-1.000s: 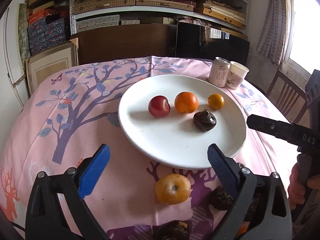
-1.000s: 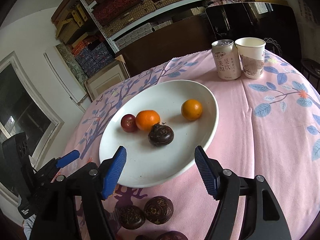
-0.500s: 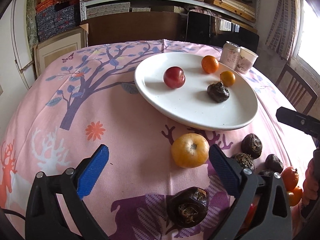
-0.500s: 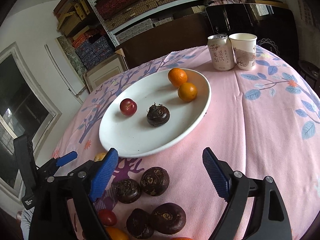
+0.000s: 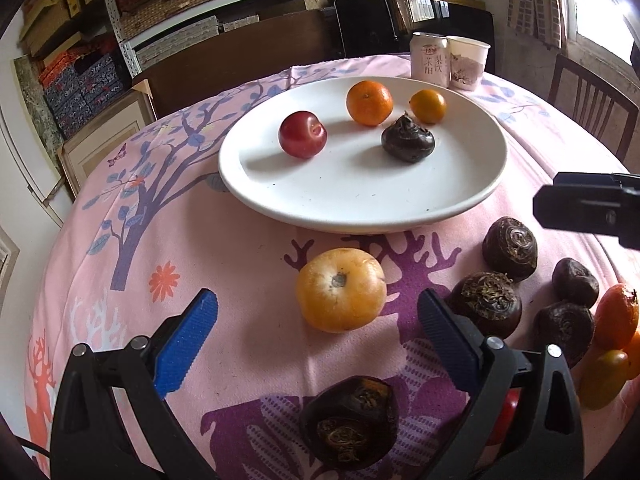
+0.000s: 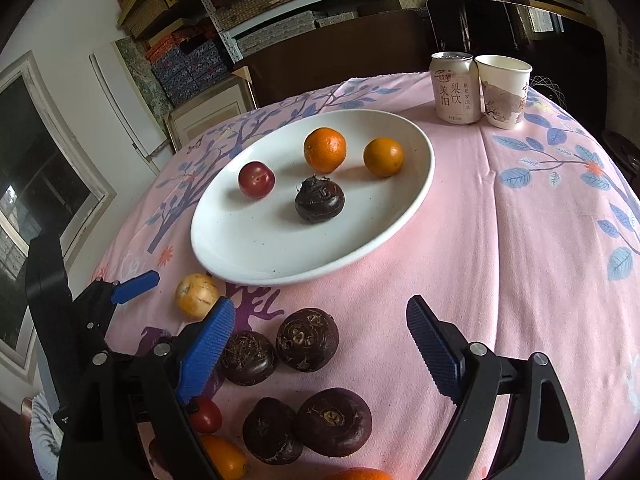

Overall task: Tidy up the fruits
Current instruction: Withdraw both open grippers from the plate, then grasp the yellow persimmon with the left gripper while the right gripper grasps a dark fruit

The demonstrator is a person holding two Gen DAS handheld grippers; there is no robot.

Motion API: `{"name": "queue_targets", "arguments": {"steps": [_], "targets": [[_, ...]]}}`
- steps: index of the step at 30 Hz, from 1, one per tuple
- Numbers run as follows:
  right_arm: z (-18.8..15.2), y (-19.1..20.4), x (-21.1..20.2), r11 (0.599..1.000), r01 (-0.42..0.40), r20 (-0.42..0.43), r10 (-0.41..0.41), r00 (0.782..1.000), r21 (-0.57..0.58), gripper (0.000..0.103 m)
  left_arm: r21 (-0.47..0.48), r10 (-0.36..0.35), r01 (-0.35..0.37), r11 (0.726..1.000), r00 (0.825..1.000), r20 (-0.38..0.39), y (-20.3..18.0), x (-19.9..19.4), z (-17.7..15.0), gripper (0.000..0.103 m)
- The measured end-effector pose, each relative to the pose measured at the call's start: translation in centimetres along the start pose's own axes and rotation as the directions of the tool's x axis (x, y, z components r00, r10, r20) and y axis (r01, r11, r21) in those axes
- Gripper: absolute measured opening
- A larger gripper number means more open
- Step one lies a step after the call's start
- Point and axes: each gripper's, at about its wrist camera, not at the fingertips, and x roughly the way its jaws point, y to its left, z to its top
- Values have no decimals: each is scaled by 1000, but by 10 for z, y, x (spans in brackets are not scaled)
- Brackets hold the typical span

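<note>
Both grippers hang over the near edge of the table with their fingers spread wide, gripping nothing. The left gripper (image 5: 316, 322) has the yellow fruit (image 5: 340, 289) lying just beyond the gap between its blue pads, and a dark chestnut (image 5: 350, 420) below, nearer the camera. The right gripper (image 6: 320, 334) frames two chestnuts (image 6: 307, 338) between its tips; two more sit nearer.

The white plate (image 5: 352, 204) farther back holds a plum (image 5: 302, 134), two oranges (image 5: 369, 103) and one chestnut (image 5: 407, 143). A can (image 6: 455, 87) and paper cup (image 6: 503, 91) stand touching at the far side.

Small red and orange fruits at the near edge are partly hidden behind the gripper frames.
</note>
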Motion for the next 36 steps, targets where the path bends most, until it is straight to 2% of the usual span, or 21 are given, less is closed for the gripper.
{"name": "queue_targets", "arguments": {"steps": [2, 4, 6, 11, 13, 15, 17, 21, 22, 23, 24, 32, 36], "targets": [[-2, 4, 2, 1000, 0, -19, 0, 1000, -17, 78, -7, 0, 0, 1000, 1000, -7, 2, 2, 1, 98], [-3, 7, 7, 999, 13, -42, -15, 999, -43, 61, -19, 1, -2, 1000, 1000, -13, 4, 4, 2, 98], [-5, 12, 10, 996, 38, -57, -43, 997, -84, 52, -27, 1, -1, 1000, 1000, -18, 7, 6, 3, 98], [-10, 27, 16, 978, 91, -84, -108, 991, -188, 51, -42, -7, 5, 999, 999, -44, 9, 12, 3, 98], [-10, 29, 21, 973, 97, -106, -122, 987, -212, 46, -53, -20, 17, 998, 998, -55, 11, 15, 3, 98], [-10, 32, 25, 969, 87, -128, -119, 985, -230, 42, -71, -37, 33, 997, 997, -62, 14, 17, 3, 98], [-9, 34, 26, 966, 86, -133, -121, 984, -242, 42, -88, -55, 49, 995, 996, -67, 16, 18, 3, 98], [-9, 32, 24, 973, 37, -140, -70, 988, -228, 41, -107, -94, 88, 990, 994, -50, 20, 16, 2, 98], [-8, 32, 23, 974, 28, -134, -59, 989, -225, 41, -108, -108, 103, 989, 993, -38, 20, 14, 2, 89], [-8, 32, 21, 975, 24, -125, -53, 991, -221, 41, -107, -117, 113, 988, 992, -35, 20, 13, 2, 70], [-8, 31, 20, 976, 21, -119, -48, 992, -218, 41, -106, -140, 135, 985, 989, -43, 20, 13, 2, 63], [-7, 25, 11, 983, 6, -88, -22, 996, -183, 41, -112, -161, 157, 981, 987, -22, 22, 9, 0, 50], [-6, 22, 8, 986, -15, -84, 1, 996, -165, 40, -129, -159, 161, 978, 987, 23, 29, -5, 1, 50]]}}
